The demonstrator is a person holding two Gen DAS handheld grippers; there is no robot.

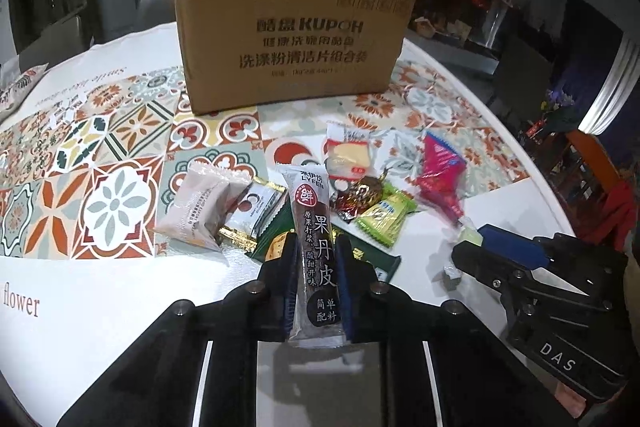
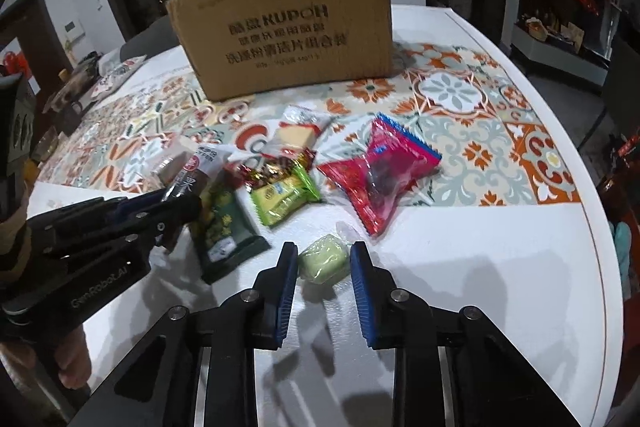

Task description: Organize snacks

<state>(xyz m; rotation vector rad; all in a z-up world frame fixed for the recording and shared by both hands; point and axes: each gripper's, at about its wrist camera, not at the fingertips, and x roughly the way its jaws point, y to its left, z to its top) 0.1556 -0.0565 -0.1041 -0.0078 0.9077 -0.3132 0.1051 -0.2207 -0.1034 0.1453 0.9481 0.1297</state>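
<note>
The hawthorn fruit-leather bar, a long dark packet with Chinese print, sits clamped between the fingers of the left gripper. Its long axis runs straight forward along the fingers, toward the cardboard box that stands upright at the far side of the table. The bar's far end hangs over the heap of loose snacks, so the box lies dead ahead of it with the pile between.

To the right, a pale green wrapped sweet lies on the bare white table between the fingers of the right gripper. These fingers stand apart, one on each side of the sweet, seemingly without touching it. The right hand is plainly the nearer one to this sweet.

Beyond it lie a pink packet, a light green packet and a dark green biscuit pack, close together.

The box top is cut off from both views, so whether it is open and what it holds cannot be told. Whether the bar rests on the pile or is lifted clear of it is hard to judge.
</note>
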